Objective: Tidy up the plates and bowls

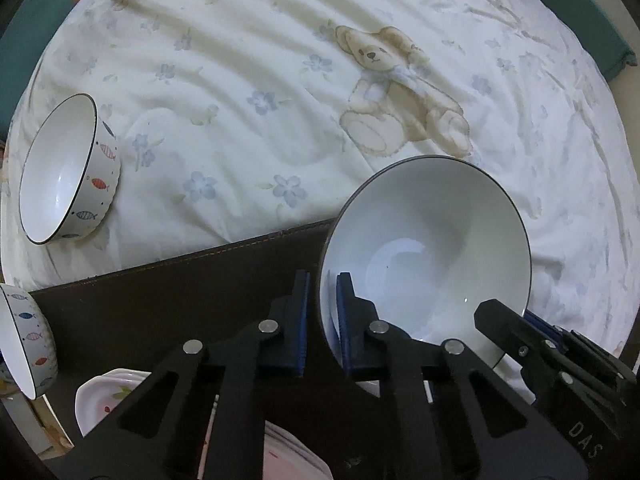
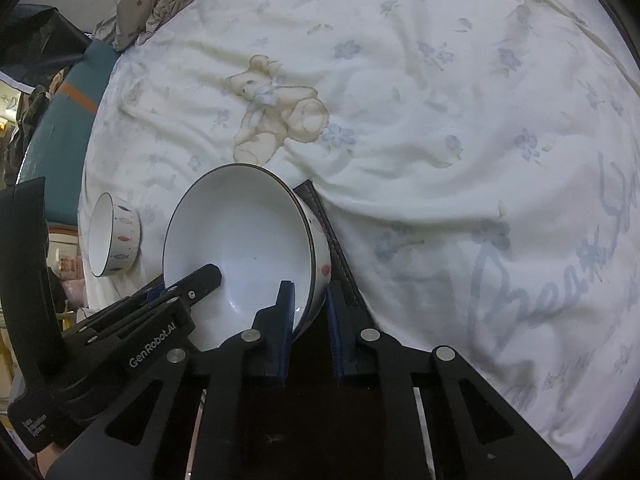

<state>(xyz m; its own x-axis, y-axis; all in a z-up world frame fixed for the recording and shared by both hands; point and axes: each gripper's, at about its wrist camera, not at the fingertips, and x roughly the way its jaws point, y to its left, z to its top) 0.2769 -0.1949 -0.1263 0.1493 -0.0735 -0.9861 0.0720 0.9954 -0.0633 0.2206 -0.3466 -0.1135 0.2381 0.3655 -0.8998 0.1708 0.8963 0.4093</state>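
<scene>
A large white bowl (image 1: 432, 248) with a dark rim and fish print outside is tilted over the far edge of a dark brown mat (image 1: 180, 300). My left gripper (image 1: 323, 276) is shut on its left rim, one blue pad inside and one outside. My right gripper (image 2: 310, 286) is shut on the opposite rim of the same bowl (image 2: 240, 232). Each view also shows the other gripper's fingers (image 1: 496, 316) (image 2: 206, 276) reaching into the bowl. A small fish-print bowl (image 1: 68, 168) (image 2: 114, 236) sits on the bed to the left.
A second fish-print bowl (image 1: 24, 340) stands at the lower left edge. A stack of pink-patterned white plates (image 1: 108, 400) lies on the mat under my left gripper. The white sheet with a teddy bear print (image 1: 396, 92) covers the bed beyond; its teal edge (image 2: 60, 140) runs along the left.
</scene>
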